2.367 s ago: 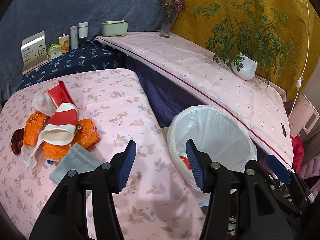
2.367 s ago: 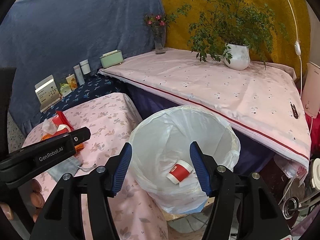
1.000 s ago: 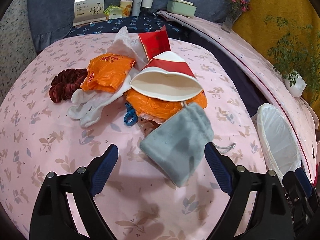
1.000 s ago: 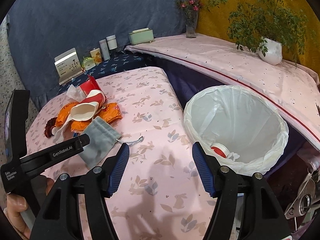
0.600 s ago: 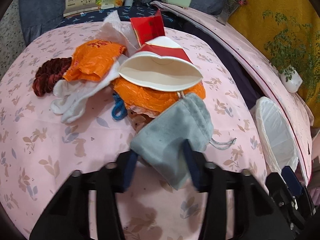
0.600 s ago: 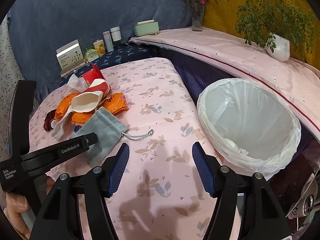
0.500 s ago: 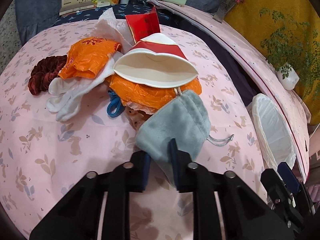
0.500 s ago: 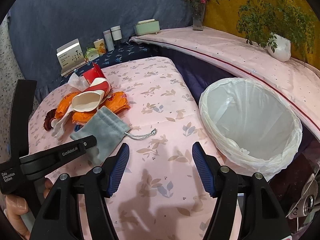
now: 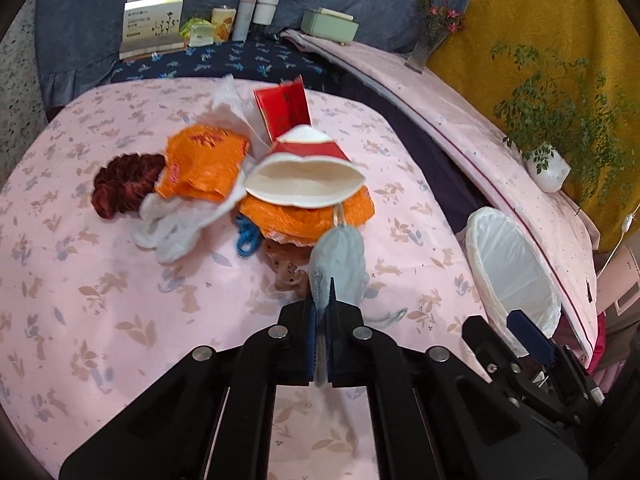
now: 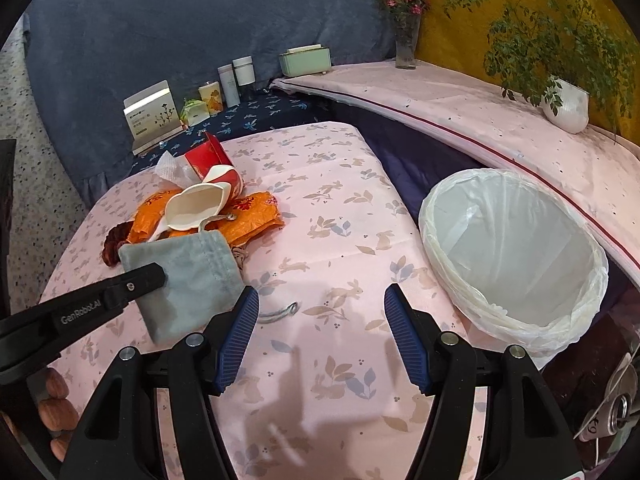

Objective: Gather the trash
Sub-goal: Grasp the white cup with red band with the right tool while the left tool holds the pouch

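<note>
Bright, even light with soft shadows; strong fisheye bending, dark vignetted corners, slight blur near the edges

Left gripper (image 10: pixel 154 276) pinches grey pouch (image 10: pixel 188 276)

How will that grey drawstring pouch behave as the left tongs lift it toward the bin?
The grey drawstring pouch will probably droop: soft fabric folds around the shut left tongs. It looks flat, likely light. Its cord trails on the tablecloth and may drag.
</note>
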Motion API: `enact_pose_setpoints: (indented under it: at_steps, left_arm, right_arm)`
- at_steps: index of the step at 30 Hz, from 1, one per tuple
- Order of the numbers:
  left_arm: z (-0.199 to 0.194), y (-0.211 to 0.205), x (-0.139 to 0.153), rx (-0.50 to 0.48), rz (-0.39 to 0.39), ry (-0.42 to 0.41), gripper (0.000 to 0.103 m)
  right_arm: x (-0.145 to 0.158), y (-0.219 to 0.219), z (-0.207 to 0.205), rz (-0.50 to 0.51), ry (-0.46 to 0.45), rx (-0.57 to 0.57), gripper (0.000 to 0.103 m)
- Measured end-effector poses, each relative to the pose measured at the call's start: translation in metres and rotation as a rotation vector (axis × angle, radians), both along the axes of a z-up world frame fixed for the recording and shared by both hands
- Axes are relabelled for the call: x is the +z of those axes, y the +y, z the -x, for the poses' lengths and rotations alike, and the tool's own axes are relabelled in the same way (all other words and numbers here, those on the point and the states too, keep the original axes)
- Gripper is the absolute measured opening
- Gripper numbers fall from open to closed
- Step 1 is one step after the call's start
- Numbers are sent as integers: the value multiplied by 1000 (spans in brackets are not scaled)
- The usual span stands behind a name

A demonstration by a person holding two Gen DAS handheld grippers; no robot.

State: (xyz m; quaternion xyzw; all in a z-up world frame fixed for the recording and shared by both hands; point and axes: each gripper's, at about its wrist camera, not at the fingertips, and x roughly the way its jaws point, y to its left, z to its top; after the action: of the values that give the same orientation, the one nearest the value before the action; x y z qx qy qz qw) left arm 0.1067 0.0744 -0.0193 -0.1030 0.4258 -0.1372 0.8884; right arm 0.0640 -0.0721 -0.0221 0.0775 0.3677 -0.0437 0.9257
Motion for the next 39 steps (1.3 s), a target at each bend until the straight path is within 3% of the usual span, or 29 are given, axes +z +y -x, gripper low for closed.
enact_pose_setpoints:
  at_steps: [16,29,33,39]
  left_arm:
    - [-4,68,48,111,8,-104,2]
    - [-44,81,52,128,16,-124,3]
    - [-54,80,47,122,21,-115,3]
    - [-65,76,40,113,20,-103,3]
  right_arm:
    - [6,44,-37,-15,-8,80,63]
    - [-9,64,-96,3,16,100,61]
    - [-20,63,-114,2,36,94,58]
    - [-31,61,-132,-10,59,98,43]
